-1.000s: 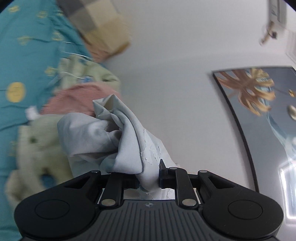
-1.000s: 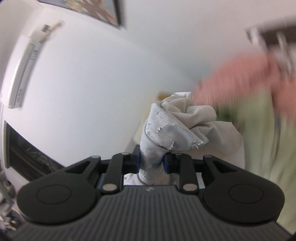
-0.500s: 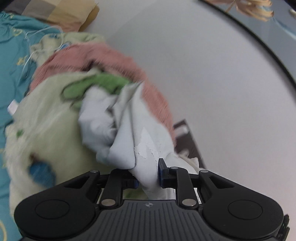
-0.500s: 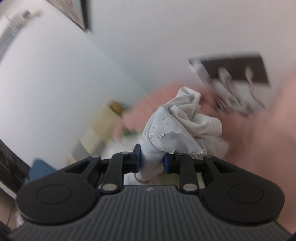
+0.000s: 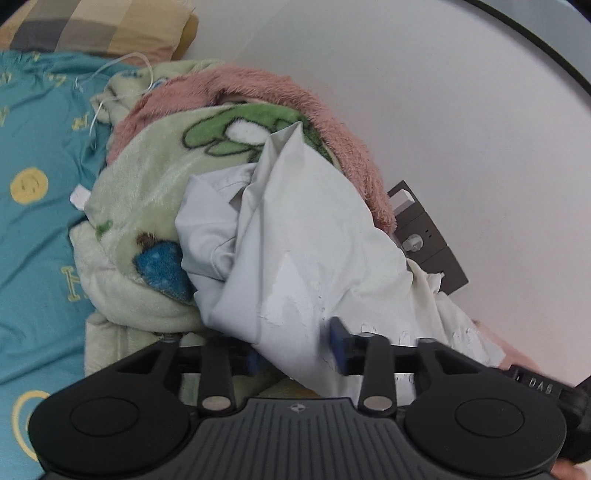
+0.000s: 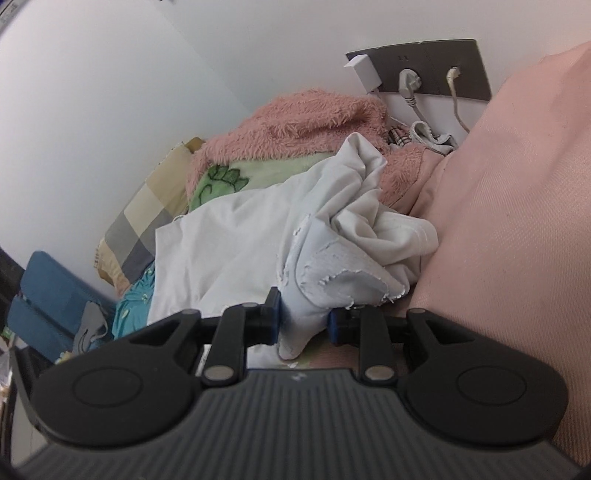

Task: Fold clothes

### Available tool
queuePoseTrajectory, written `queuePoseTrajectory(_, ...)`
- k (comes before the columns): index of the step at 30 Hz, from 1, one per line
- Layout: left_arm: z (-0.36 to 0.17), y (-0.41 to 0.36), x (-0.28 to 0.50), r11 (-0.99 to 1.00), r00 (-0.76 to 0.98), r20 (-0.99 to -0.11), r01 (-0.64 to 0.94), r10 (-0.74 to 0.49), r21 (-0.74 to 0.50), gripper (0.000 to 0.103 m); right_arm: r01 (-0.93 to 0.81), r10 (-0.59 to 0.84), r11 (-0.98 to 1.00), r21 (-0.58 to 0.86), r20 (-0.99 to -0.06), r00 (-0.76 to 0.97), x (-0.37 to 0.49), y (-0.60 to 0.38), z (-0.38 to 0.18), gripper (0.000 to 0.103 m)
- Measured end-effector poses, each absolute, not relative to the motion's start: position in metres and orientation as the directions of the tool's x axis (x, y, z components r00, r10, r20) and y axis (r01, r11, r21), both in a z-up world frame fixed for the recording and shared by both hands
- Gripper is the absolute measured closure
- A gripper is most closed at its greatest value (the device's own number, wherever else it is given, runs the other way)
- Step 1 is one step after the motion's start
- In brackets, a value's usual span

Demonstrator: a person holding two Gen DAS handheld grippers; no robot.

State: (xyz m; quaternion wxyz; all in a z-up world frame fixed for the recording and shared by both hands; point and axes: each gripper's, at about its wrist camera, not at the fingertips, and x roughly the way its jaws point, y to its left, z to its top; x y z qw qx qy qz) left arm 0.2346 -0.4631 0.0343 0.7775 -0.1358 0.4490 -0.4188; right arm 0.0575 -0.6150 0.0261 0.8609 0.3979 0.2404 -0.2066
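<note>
your left tool (image 5: pixel 297 345), lowered to the bed, is opening off the white garment (image 5: pixel 295 236), while your right tool (image 6: pixel 303 320) still pinches it, jaws easing apart.

Two close wrist views, shared bedding (image 5: pixel 155 192)

Garment (image 5: pixel 295 236): bunched on top of the printed fleece blanket (image 5: pixel 147 192), a fold of it lying between the opening jaws of the left gripper (image 5: pixel 295 354) and another between those of the right gripper (image 6: pixel 303 321). Shaggy blanket (image 6: pixel 314 122): behind and partly over the fleece, against the wall below the socket panel (image 6: pixel 424 70). Bedsheet (image 5: pixel 37 221): left of the pile, checked pillow (image 5: pixel 99 29) at its far end.
</note>
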Motion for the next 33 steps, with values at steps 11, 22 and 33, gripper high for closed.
queuePoseTrajectory(11,0.124,-0.418,0.157,0.669,0.43,-0.564,0.668,-0.704,-0.326,0.0,0.537,-0.284,0.679,0.501,-0.495,0.821,0.018,-0.575,0.085,0.019)
queuePoseTrajectory(22,0.182,-0.348,0.075,0.699,0.554,-0.49,0.694,-0.673,-0.175,0.0,0.455,-0.339,0.825,0.334,-0.35,0.873,-0.03,-0.493,0.148,0.018)
queuePoseTrajectory(33,0.189,-0.273,0.005,0.738,0.668,-0.377,0.671,-0.641,-0.068,0.0,0.433,-0.368,0.874,0.221,-0.281,0.886,-0.056,-0.413,0.142,0.018)
